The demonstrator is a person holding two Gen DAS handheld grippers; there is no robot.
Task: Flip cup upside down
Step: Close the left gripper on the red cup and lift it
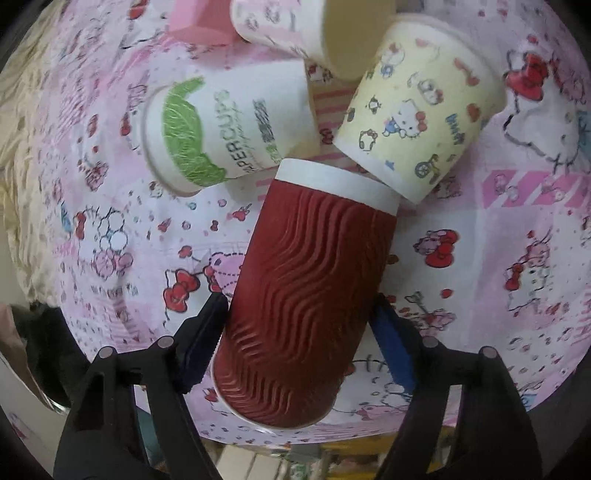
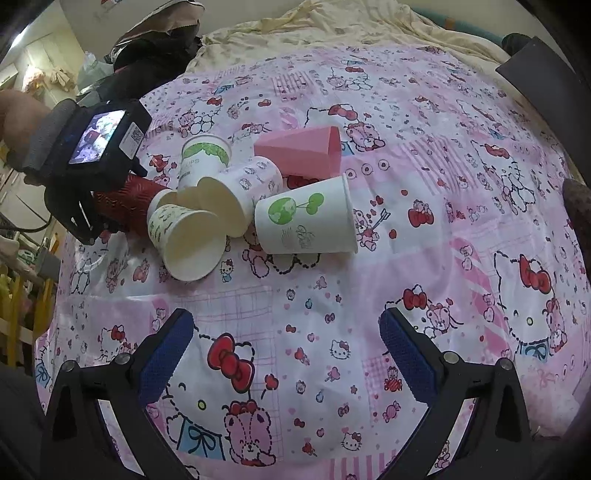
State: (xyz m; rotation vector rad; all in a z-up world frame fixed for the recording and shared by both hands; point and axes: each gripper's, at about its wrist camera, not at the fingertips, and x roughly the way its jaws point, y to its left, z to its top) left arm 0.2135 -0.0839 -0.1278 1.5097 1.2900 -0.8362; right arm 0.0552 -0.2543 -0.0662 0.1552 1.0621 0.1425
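Note:
A dark red ribbed paper cup (image 1: 306,295) with a white base band lies on its side on the pink cartoon tablecloth (image 1: 498,258). My left gripper (image 1: 299,317) is shut on it, one blue pad on each side of its body, the cup's rim nearest the camera. In the right wrist view the red cup (image 2: 129,201) shows beside the left gripper's body (image 2: 88,166). My right gripper (image 2: 286,328) is open and empty above the cloth, well short of the cups.
Several paper cups lie tumbled together: a green-print cup (image 1: 221,129), a yellow cartoon cup (image 1: 421,110), a white cup with a green globe (image 2: 306,221), an open cream cup (image 2: 188,240). A pink box (image 2: 303,153) lies behind. Cream bedding (image 2: 332,33) lies beyond the cloth.

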